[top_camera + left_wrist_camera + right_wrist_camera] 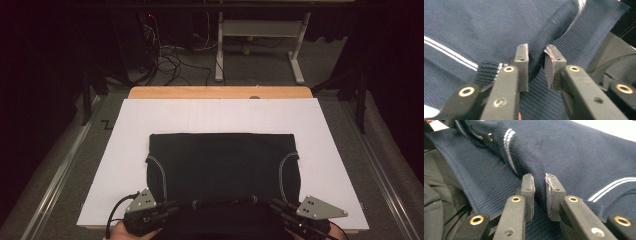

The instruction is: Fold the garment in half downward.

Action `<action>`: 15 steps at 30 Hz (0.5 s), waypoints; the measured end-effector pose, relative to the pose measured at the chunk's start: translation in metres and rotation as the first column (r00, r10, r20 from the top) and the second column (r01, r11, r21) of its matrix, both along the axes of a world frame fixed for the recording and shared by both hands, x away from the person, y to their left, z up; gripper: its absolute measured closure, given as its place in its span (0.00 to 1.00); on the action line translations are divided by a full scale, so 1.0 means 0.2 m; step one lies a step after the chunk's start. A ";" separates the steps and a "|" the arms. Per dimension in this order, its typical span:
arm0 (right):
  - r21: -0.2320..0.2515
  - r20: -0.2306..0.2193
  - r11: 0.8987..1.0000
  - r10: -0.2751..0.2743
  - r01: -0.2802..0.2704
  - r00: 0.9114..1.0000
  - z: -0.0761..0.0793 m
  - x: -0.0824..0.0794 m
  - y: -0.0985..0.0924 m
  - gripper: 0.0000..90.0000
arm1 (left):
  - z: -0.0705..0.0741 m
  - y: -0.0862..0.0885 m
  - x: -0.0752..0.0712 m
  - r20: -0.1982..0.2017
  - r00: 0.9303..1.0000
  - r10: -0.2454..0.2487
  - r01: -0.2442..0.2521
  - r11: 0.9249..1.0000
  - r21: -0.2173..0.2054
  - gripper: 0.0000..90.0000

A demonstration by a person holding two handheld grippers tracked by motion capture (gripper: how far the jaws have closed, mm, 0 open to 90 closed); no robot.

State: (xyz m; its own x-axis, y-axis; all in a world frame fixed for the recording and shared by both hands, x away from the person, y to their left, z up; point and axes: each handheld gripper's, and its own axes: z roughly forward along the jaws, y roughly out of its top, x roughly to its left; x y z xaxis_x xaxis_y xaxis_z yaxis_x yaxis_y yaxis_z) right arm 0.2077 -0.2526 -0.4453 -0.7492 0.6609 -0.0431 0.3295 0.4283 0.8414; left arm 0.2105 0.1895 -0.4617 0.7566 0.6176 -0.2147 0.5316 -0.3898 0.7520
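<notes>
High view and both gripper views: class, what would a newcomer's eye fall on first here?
First, the dark navy garment lying folded flat on the white board, at the table's near half. Next, the left tongs and right tongs, each pinching a ridge of its ribbed near edge, beside thin white stripes.

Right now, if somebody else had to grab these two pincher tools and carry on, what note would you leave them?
Left gripper: jaws pinch a ribbed fold of the dark navy garment at its near left edge.
Right gripper: pinches a similar fold at the near right edge.
The garment lies flat on the white sheet covering the table, already folded into a rough rectangle, with white-striped trim curving at both sides.
Done: both near corners gripped.
Left, probably: lift the near edge and carry it forward over the far edge to fold again, keeping both hands level.
</notes>
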 end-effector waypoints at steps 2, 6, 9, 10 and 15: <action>-0.002 -0.009 1.000 0.005 -0.006 1.000 -0.01 -0.02 -0.01 0.84 | 0.00 0.00 -0.02 -0.002 1.000 0.000 0.000 1.000 0.000 0.69; 0.031 -0.014 0.999 0.007 -0.006 1.000 0.00 -0.04 -0.03 0.78 | 0.02 0.02 -0.04 0.017 0.999 0.031 -0.030 0.999 -0.029 0.58; 0.042 -0.003 0.999 0.000 0.000 1.000 0.00 -0.06 -0.04 0.75 | 0.02 0.05 -0.04 0.038 0.997 0.065 -0.064 0.998 -0.025 0.55; 0.040 -0.002 0.999 -0.006 0.006 1.000 0.00 -0.05 -0.04 0.75 | 0.02 0.06 -0.03 0.040 0.996 0.079 -0.078 0.997 -0.021 0.55; 0.038 -0.012 0.998 -0.049 0.049 0.999 -0.02 -0.02 -0.06 0.69 | -0.01 0.11 0.01 0.035 0.992 0.124 -0.123 0.992 -0.012 0.51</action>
